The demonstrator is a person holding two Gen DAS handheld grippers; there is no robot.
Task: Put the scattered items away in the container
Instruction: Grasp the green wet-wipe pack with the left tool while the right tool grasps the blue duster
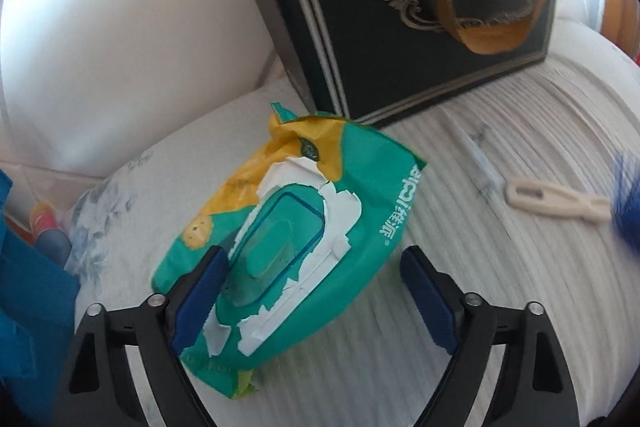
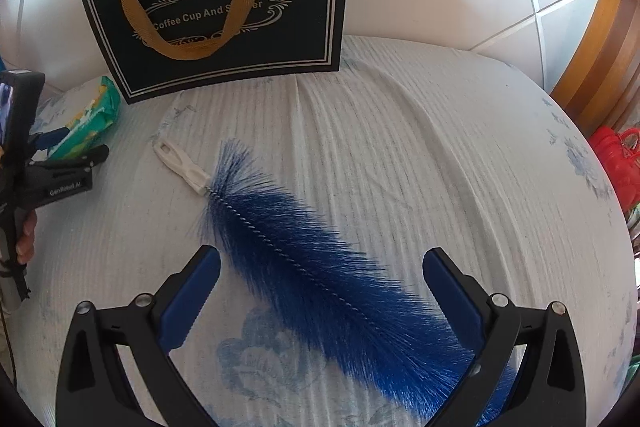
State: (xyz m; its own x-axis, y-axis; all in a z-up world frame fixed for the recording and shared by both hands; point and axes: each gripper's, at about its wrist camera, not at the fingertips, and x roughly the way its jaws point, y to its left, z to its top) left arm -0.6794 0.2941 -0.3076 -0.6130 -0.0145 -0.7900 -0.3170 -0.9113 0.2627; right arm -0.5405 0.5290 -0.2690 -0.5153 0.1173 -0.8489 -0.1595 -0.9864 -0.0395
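White ribbed bedcover carries a black gift bag. My left gripper straddles the wipes pack in front of it, jaws parted. My right gripper spreads wide over the blue brush before that bag.

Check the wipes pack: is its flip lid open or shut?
Shut: the teal lid lies flat on the wipes pack, no wipe showing.
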